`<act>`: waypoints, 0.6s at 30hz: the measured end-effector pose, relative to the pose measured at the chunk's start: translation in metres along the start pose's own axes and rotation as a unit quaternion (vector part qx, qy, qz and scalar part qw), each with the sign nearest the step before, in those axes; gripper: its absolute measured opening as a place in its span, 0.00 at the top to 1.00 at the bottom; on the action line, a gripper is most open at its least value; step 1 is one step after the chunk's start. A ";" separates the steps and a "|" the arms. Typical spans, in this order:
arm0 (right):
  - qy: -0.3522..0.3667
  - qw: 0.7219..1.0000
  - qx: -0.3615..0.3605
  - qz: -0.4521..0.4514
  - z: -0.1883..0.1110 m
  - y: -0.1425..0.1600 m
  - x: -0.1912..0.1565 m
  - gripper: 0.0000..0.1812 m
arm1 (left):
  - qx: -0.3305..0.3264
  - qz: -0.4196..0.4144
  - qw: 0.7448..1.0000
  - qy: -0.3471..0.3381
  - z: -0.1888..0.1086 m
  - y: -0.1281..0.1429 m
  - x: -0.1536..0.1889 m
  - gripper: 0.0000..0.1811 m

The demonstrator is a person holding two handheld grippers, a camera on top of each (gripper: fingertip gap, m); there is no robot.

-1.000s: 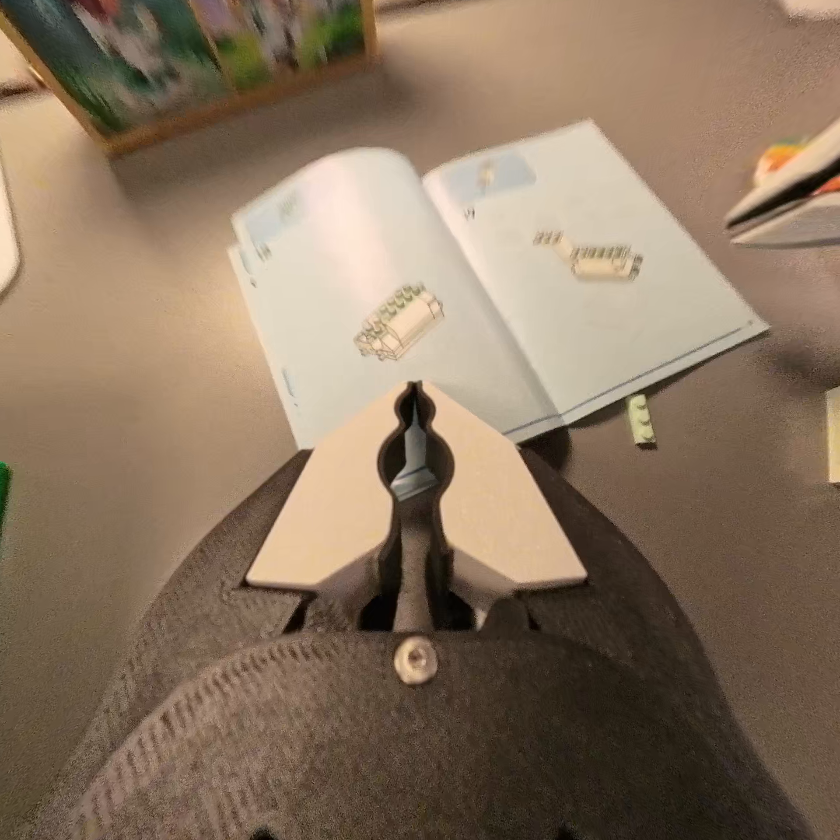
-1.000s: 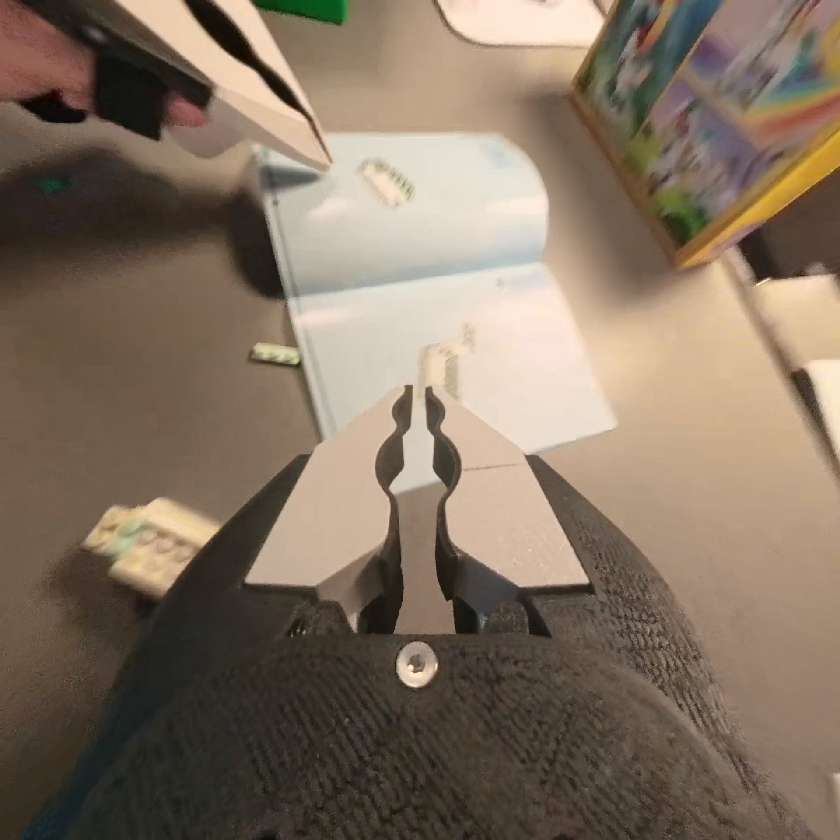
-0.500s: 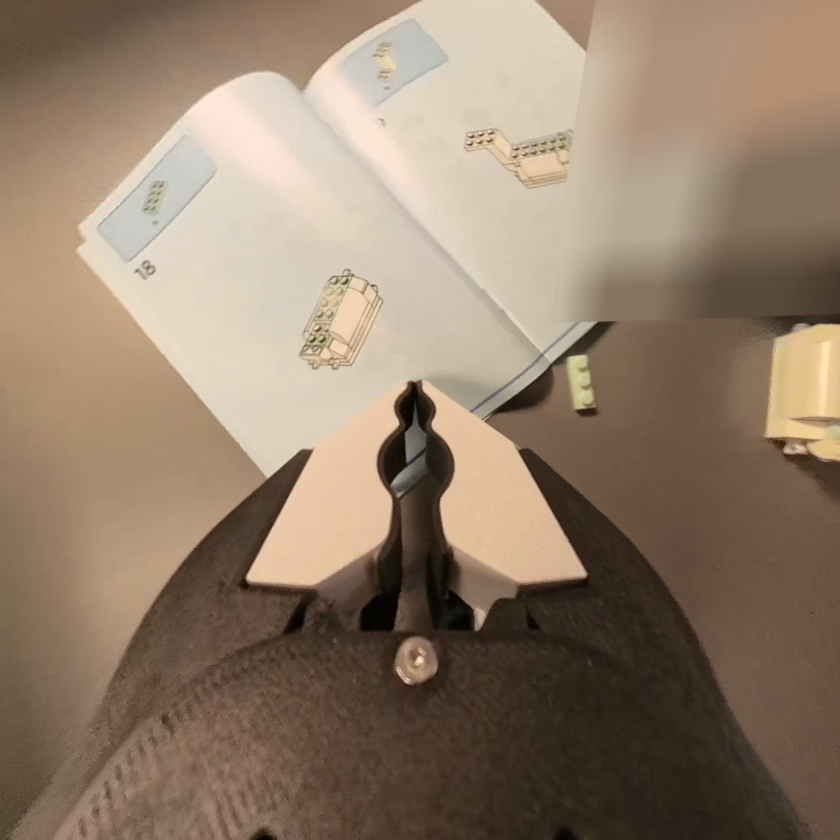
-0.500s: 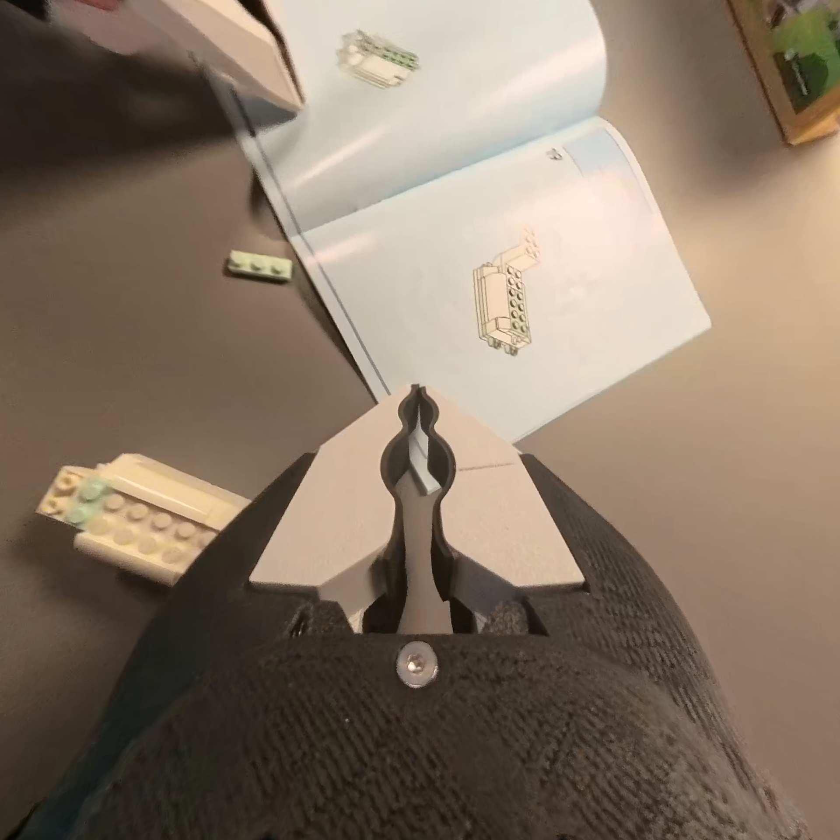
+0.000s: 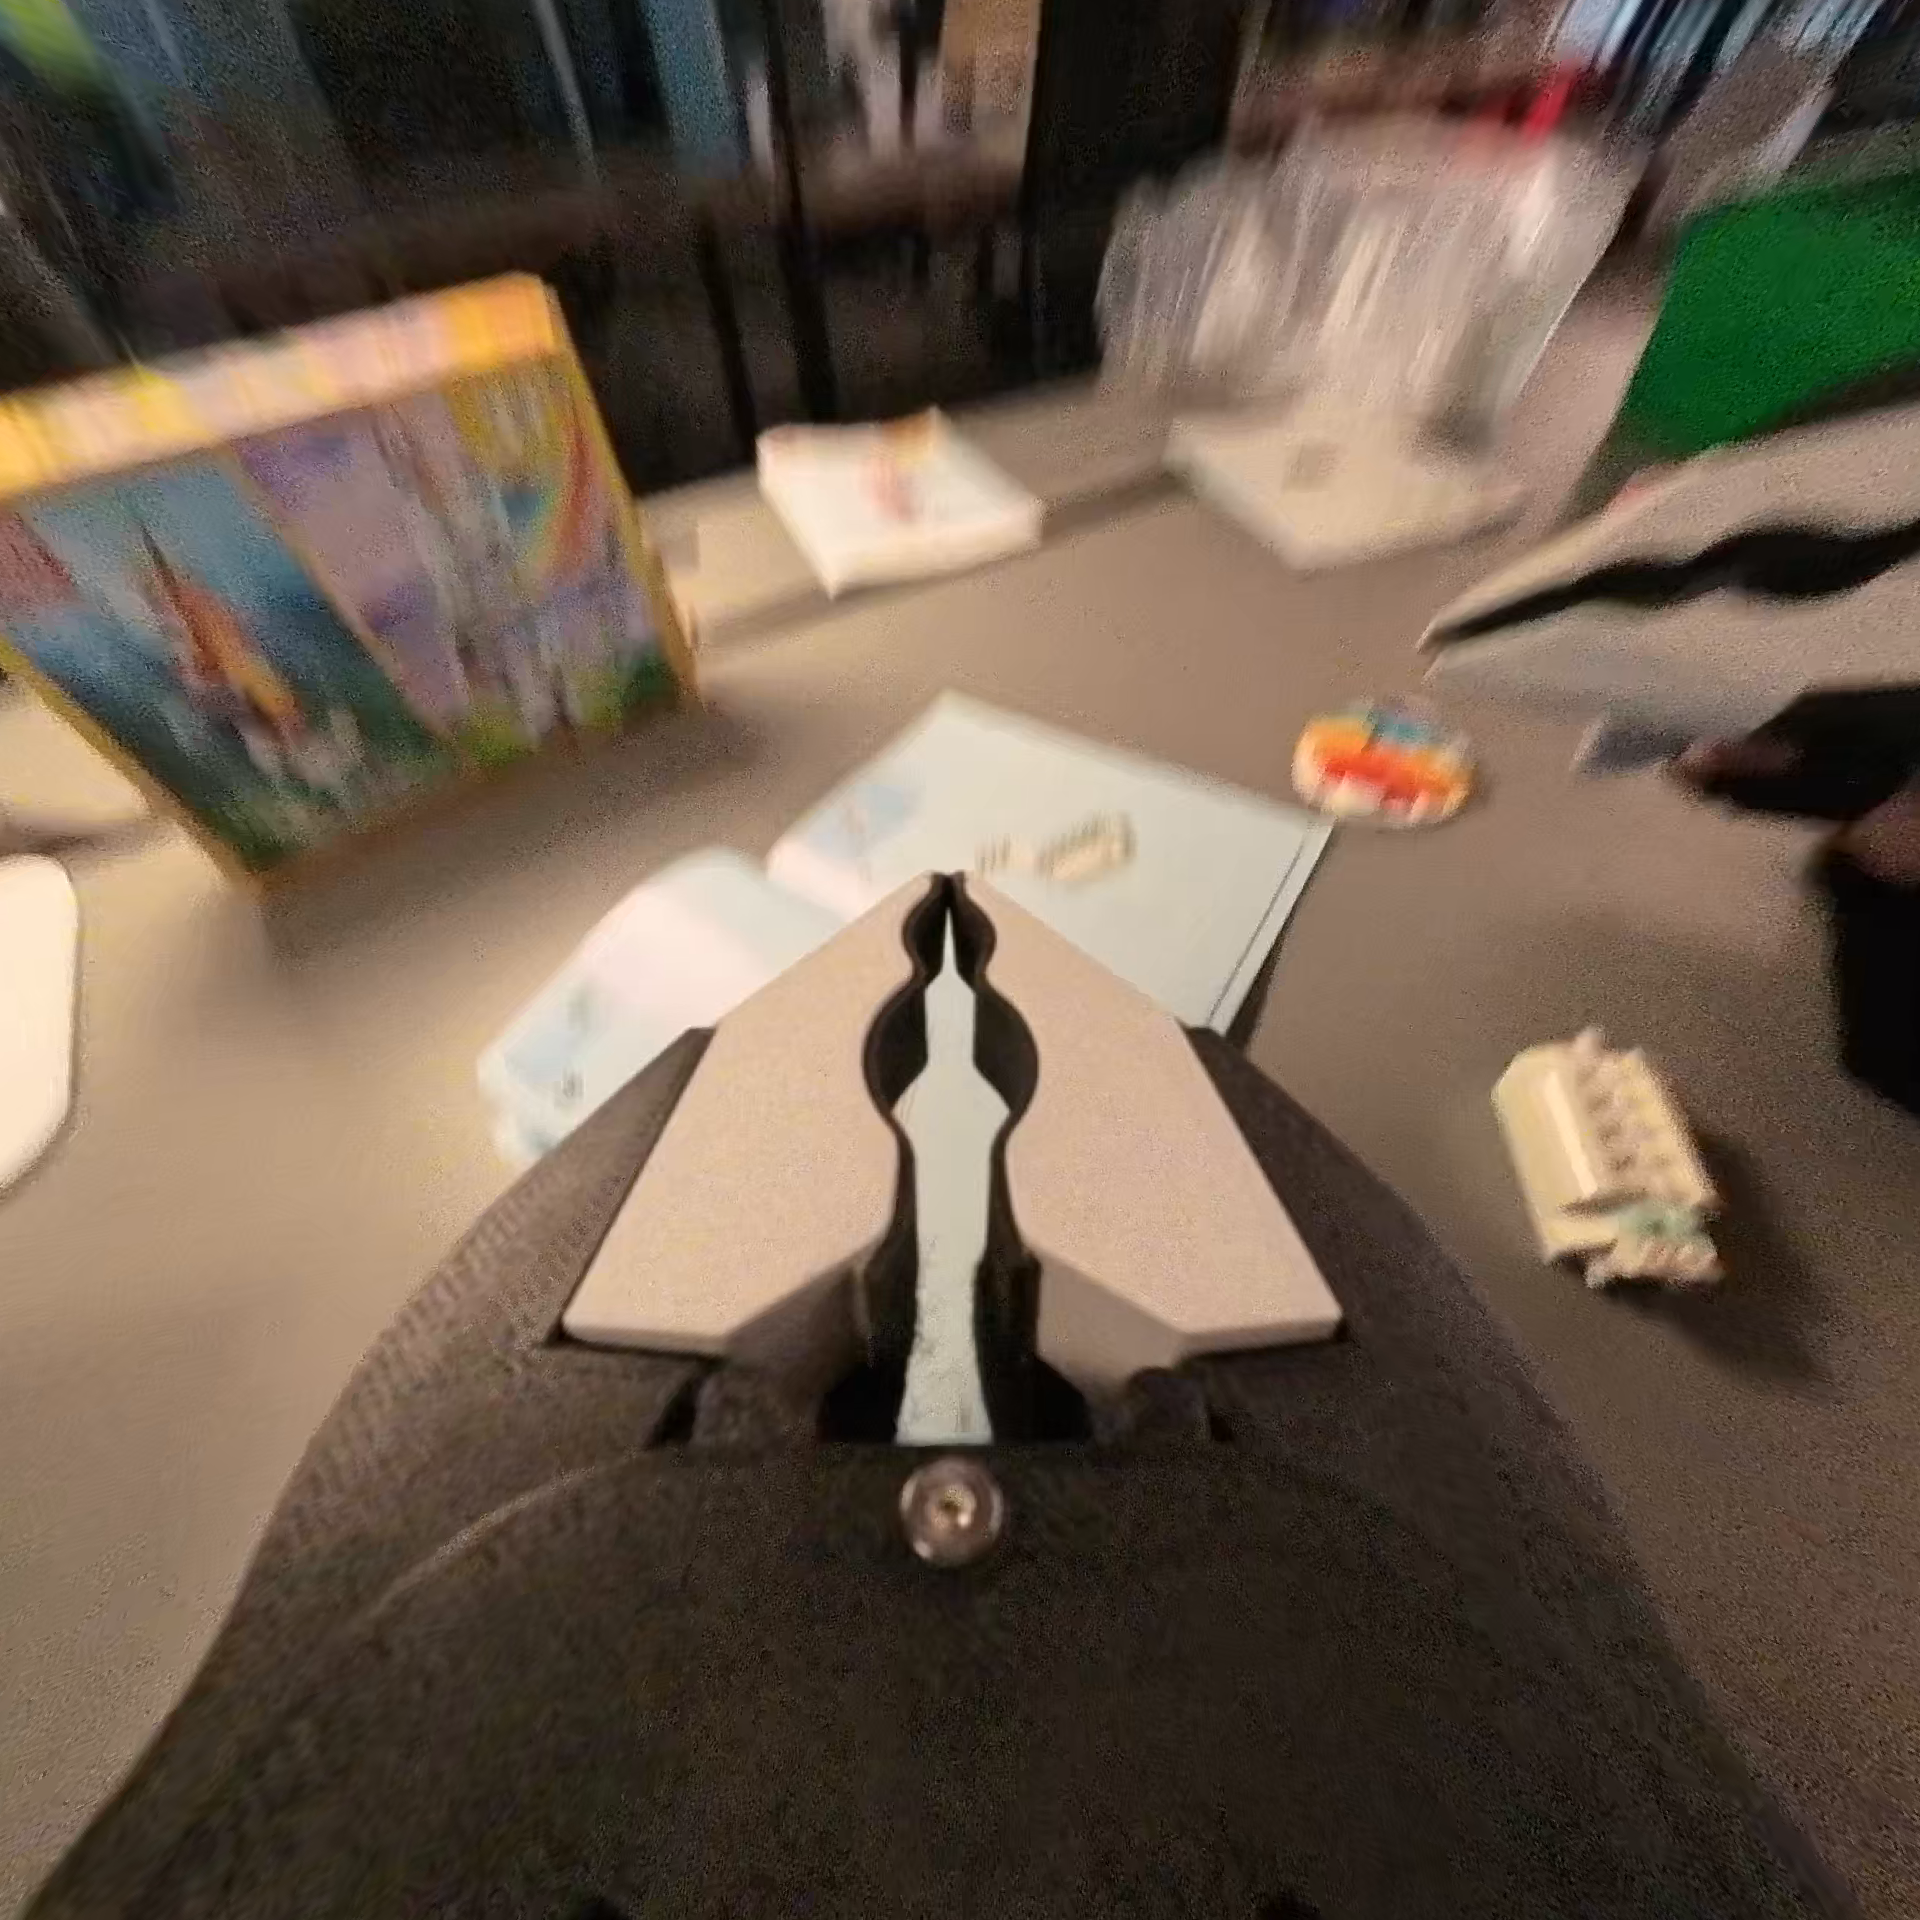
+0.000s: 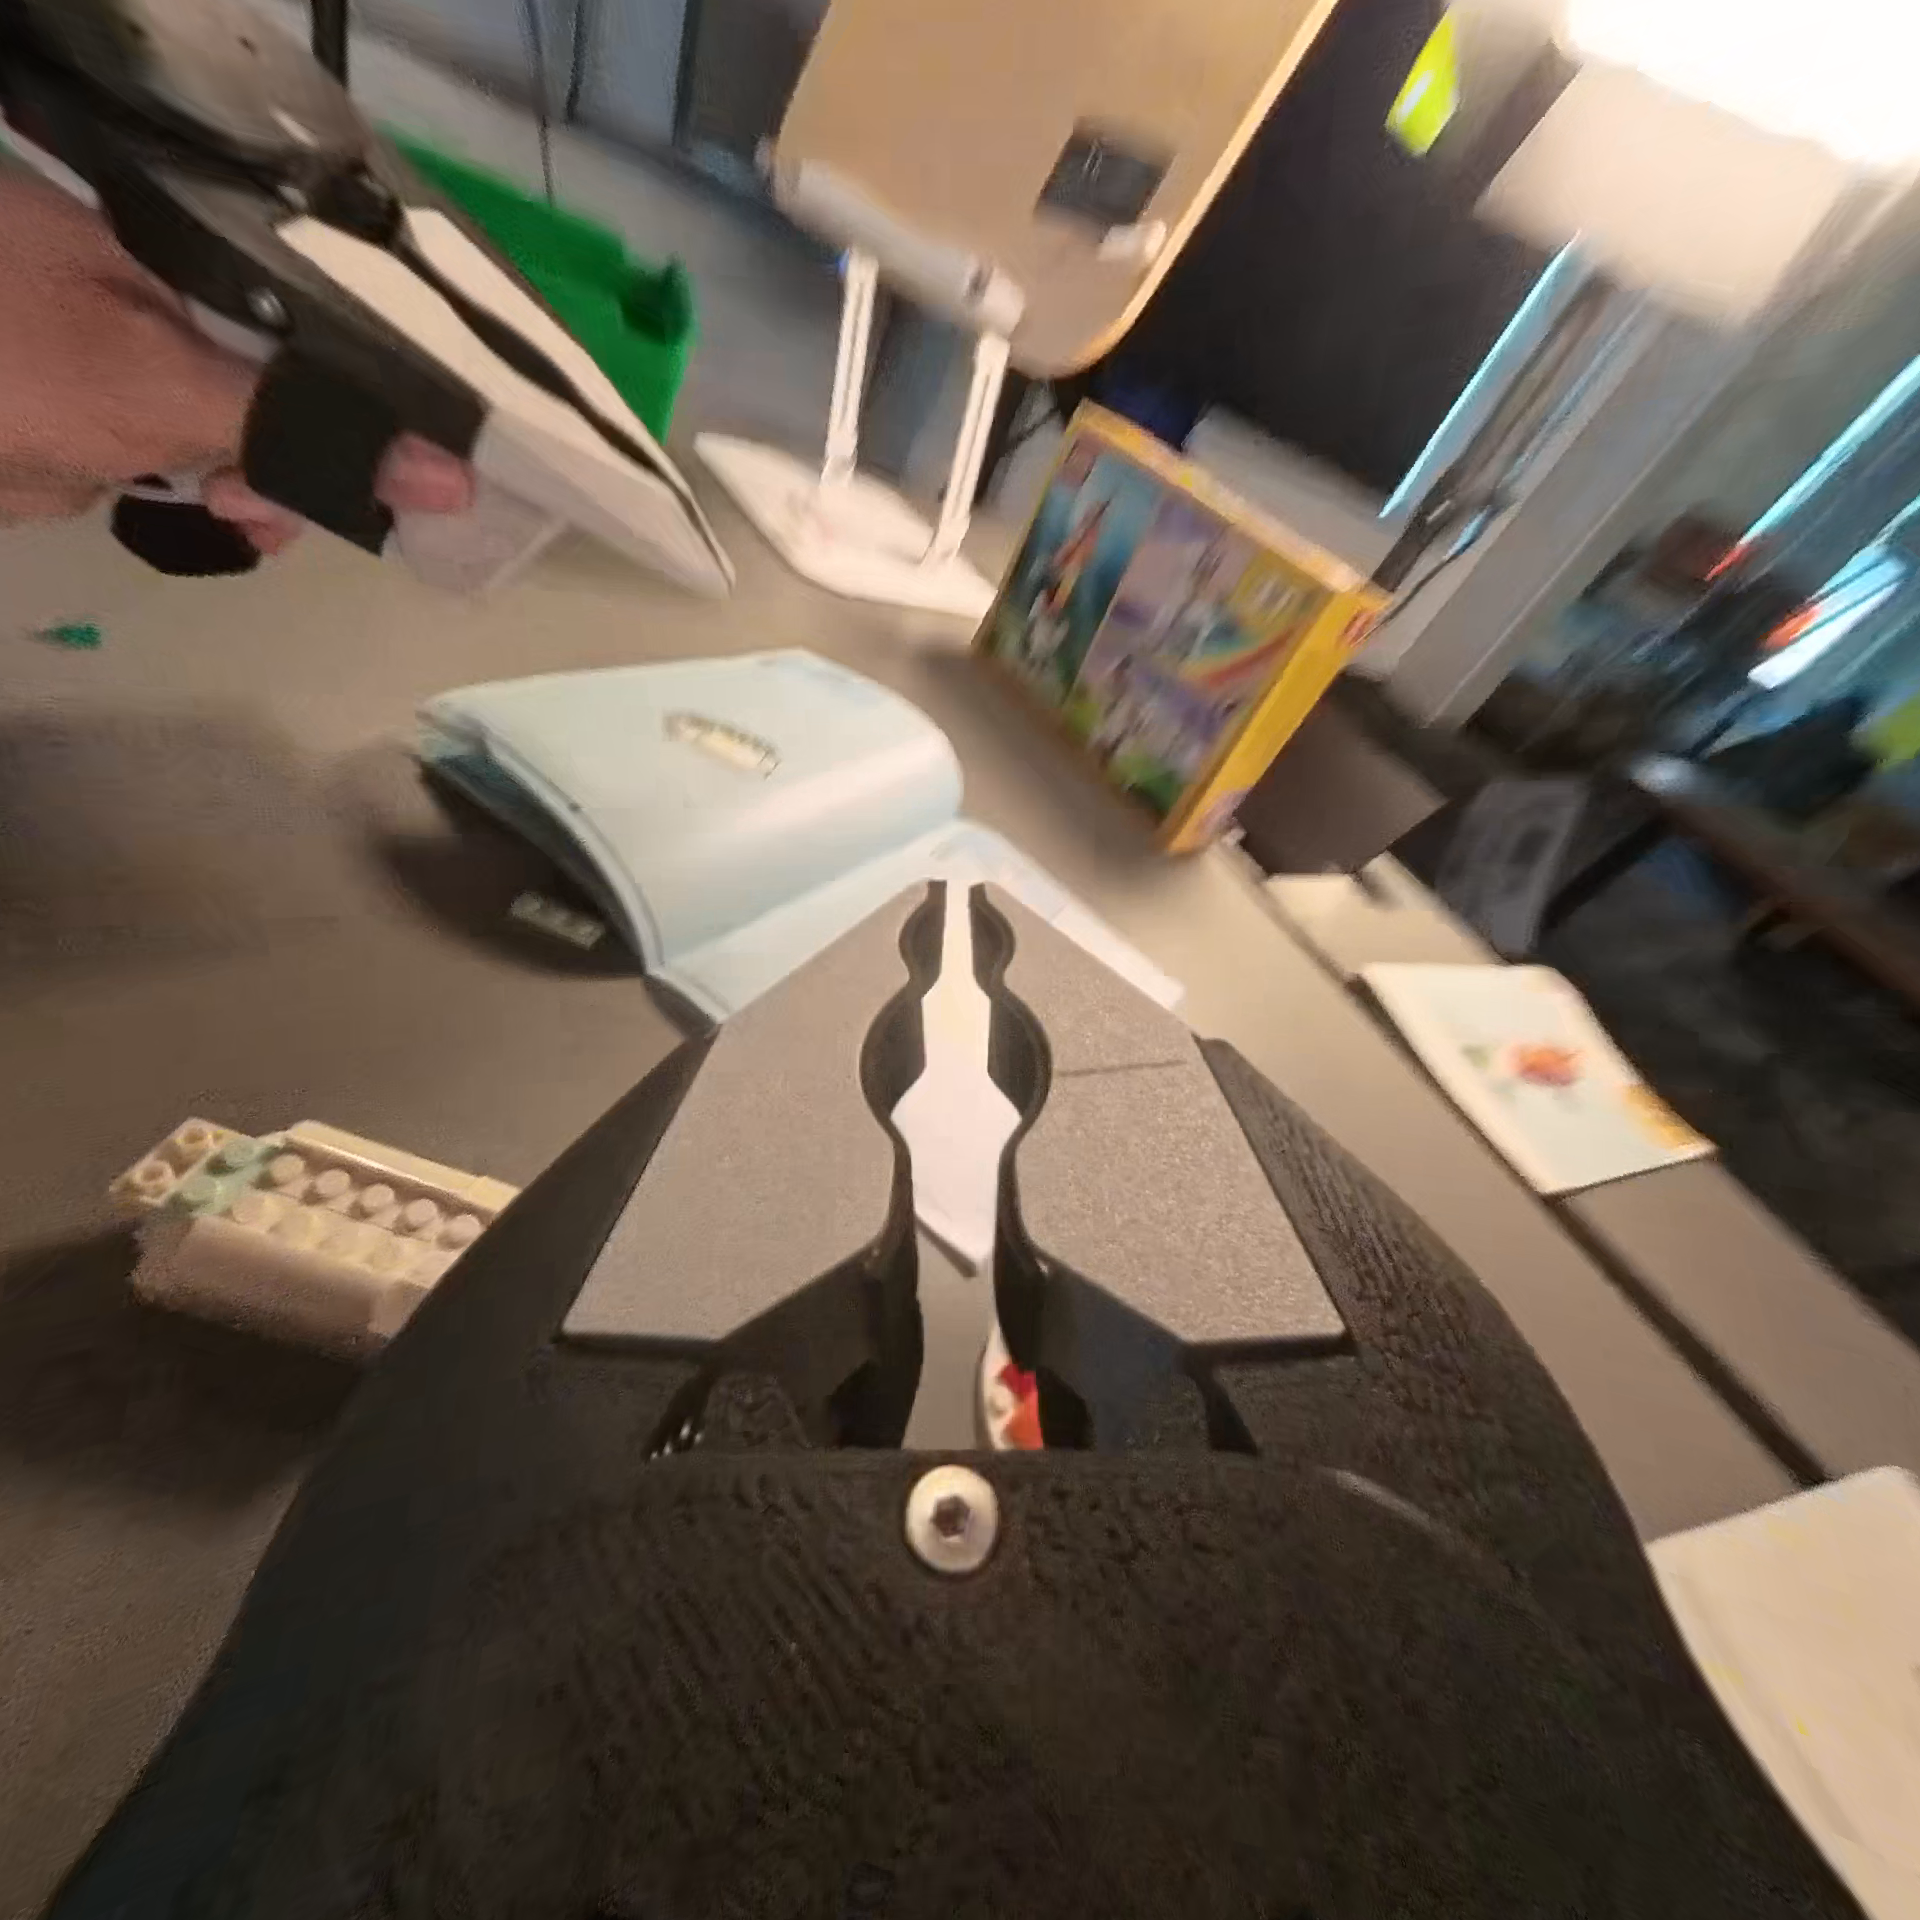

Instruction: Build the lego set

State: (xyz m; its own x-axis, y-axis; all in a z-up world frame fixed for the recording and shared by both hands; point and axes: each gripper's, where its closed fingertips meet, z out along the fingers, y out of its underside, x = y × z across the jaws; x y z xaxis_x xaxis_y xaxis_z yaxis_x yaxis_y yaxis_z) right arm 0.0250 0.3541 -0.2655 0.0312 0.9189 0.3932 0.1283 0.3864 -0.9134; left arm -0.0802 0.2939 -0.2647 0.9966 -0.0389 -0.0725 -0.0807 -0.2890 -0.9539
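A grey counter (image 6: 312,935) fills the foreground; beyond its far edge stands a pale wooden tabletop (image 6: 1039,177) on white legs; right of that tabletop, dark panels and bluish windows (image 6: 1507,343); bright light overhead.

Both views are smeared by motion blur. In the left wrist view the left gripper (image 5: 948,906) covers the near edge of the open instruction booklet (image 5: 1049,883), whose printed drawings are too blurred to make out. Right of the tips, the cream brick assembly (image 5: 1605,1174) shows no clear studs, and the right gripper (image 5: 1455,629) is cut off by the right edge. In the right wrist view the right gripper's body hides one end of the cream brick assembly (image 6: 301,1236), and the small piece (image 6: 556,920) in the booklet's shadow, left of the tips, is too dark to identify.
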 end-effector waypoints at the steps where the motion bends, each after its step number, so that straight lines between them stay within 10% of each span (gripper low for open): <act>1: 0.024 0.999 0.020 -0.013 -0.005 -0.003 0.004 0.99 | 0.066 0.019 0.998 0.012 -0.008 -0.022 0.008 1.00; 6: 0.100 0.993 0.052 -0.034 -0.009 -0.007 0.021 0.97 | 0.224 0.110 0.962 0.112 -0.023 -0.065 0.076 1.00; 18: 0.117 0.992 0.044 -0.001 -0.001 0.012 0.040 0.96 | 0.333 0.294 0.875 0.192 -0.042 -0.035 0.200 1.00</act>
State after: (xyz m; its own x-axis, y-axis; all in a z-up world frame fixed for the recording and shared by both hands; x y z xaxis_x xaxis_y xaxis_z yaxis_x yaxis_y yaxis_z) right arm 0.0285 0.3954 -0.2602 0.2611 0.8789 0.3992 0.0414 0.4030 -0.9143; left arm 0.1209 0.2560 -0.2331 0.6967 -0.3489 -0.6268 -0.4233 0.5054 -0.7519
